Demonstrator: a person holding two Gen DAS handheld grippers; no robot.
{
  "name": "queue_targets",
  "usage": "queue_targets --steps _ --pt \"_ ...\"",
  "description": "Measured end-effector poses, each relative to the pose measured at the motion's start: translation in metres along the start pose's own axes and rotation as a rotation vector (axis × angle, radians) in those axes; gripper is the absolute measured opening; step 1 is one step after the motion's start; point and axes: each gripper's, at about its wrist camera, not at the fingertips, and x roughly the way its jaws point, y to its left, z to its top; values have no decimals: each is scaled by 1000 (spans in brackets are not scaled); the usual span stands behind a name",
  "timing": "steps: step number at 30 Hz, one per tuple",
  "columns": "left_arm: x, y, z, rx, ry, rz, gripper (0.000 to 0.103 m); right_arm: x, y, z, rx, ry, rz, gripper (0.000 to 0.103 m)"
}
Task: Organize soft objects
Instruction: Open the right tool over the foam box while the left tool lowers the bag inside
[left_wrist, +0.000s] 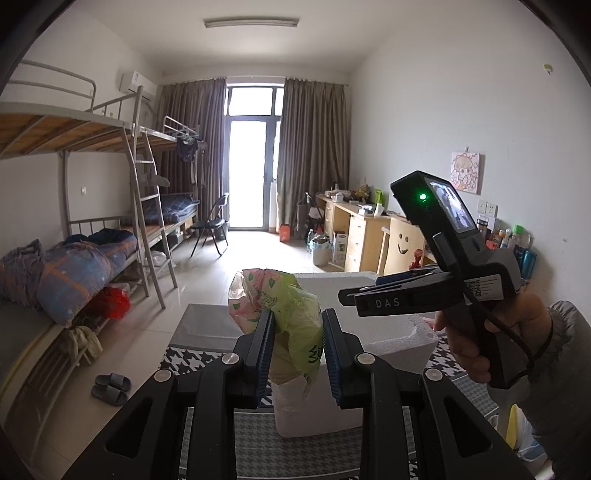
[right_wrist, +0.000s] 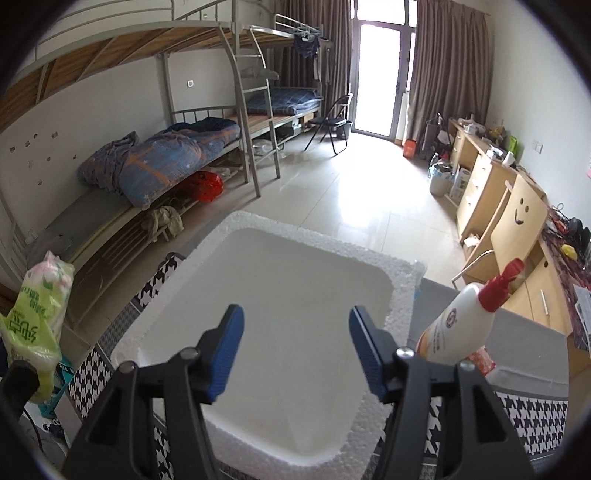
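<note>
A soft pack in green and pink plastic wrap (left_wrist: 291, 306) stands upright between the blue pads of my left gripper (left_wrist: 297, 321), which is shut on it. In the right wrist view the same pack (right_wrist: 40, 306) shows at the far left. A white foam box (right_wrist: 400, 295) sits on the floor mat, with nothing visible inside it. My right gripper (right_wrist: 295, 332) hangs open over the box with nothing between its fingers. From the left wrist view, the right gripper (left_wrist: 347, 295) is held by a hand above the box rim (left_wrist: 399, 341).
A white bottle with a red cap (right_wrist: 454, 325) leans just right of the box. A houndstooth mat (right_wrist: 532, 417) lies under the box. Bunk beds (right_wrist: 166, 158) with bedding line the left wall, wooden desks (right_wrist: 480, 177) the right. Slippers (left_wrist: 110, 387) lie on the tiled floor.
</note>
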Motion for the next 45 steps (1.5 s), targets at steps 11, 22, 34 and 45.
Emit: queue_targets --steps 11,22,34,45 --pt "3 -8 11 12 3 -36 28 -36 -2 6 17 -92 -23 74" --pt "8 -19 18 34 7 -74 28 -77 -14 1 49 -207 -49 88" --pt "29 -33 21 54 30 -112 28 -113 -21 -12 49 -293 -86 88" --pt "54 -32 23 35 98 -134 28 -132 -32 -47 83 -321 -74 88"
